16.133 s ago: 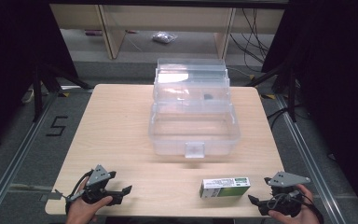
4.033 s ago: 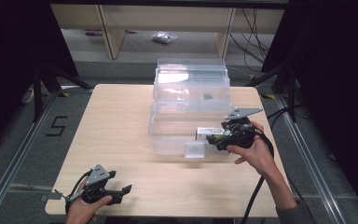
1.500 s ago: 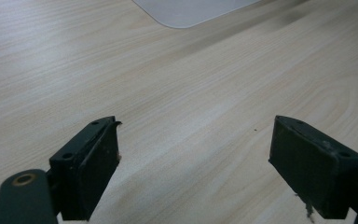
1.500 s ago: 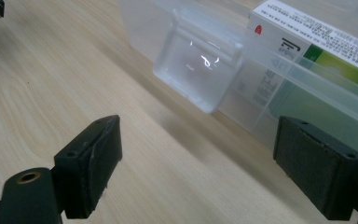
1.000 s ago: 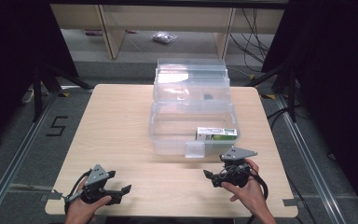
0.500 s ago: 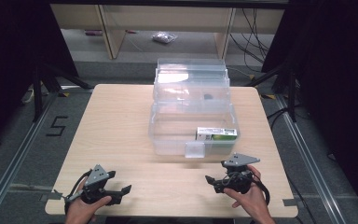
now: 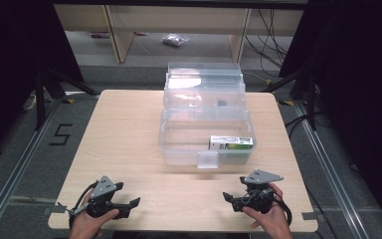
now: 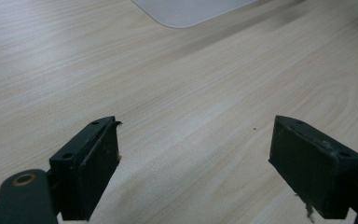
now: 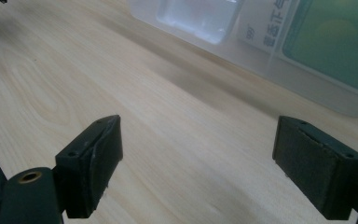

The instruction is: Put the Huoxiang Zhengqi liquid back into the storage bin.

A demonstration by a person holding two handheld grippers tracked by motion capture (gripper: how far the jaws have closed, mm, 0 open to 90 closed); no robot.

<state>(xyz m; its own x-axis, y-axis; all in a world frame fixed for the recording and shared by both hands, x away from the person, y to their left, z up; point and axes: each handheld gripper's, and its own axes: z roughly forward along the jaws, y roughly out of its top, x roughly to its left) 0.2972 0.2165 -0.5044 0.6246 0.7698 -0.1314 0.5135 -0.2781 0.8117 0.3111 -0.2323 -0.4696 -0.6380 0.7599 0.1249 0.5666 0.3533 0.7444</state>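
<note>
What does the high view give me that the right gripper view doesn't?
High view alone: the whole clear box with its lid open, the green and white carton lying in its front right corner, and both the left gripper and the right gripper at the table's near edge. Right gripper view alone: the carton's printed label close up through the box wall, and its own jaws wide apart with nothing between. Both: the wooden table, box and carton.

surface: pale wooden table (image 7: 129, 129) | on it: clear plastic bin (image 7: 179, 149) (lid open), far centre
</note>
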